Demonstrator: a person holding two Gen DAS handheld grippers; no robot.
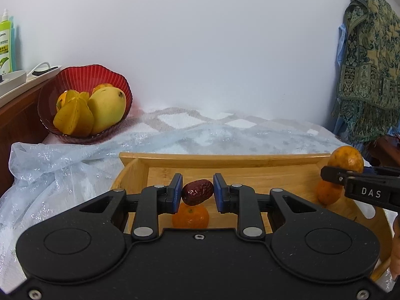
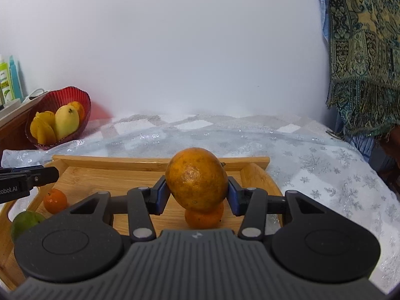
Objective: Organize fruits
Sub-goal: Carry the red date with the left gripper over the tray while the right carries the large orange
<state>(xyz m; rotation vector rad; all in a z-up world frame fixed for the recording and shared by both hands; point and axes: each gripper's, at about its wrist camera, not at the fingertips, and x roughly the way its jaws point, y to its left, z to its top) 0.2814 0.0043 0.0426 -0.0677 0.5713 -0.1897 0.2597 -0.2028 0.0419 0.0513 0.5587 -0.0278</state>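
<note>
My left gripper [image 1: 197, 192] is shut on a dark red date [image 1: 197, 192] and holds it above a small tangerine [image 1: 190, 217] on the wooden tray [image 1: 225, 160]. My right gripper [image 2: 197, 191] is shut on a large orange [image 2: 197, 178], held above another tangerine [image 2: 203, 217] on the tray [image 2: 160, 161]. The right gripper also shows in the left wrist view [image 1: 350, 175] with the orange [image 1: 346, 158]. A third tangerine [image 2: 55, 200] and a green fruit [image 2: 26, 222] lie at the tray's left.
A red bowl [image 1: 100, 73] with a mango [image 1: 107, 108] and starfruit [image 1: 73, 118] stands at the back left on the cloth-covered table. A wooden cabinet [image 1: 15, 122] with bottles is further left. A patterned scarf [image 1: 367, 62] hangs at the right.
</note>
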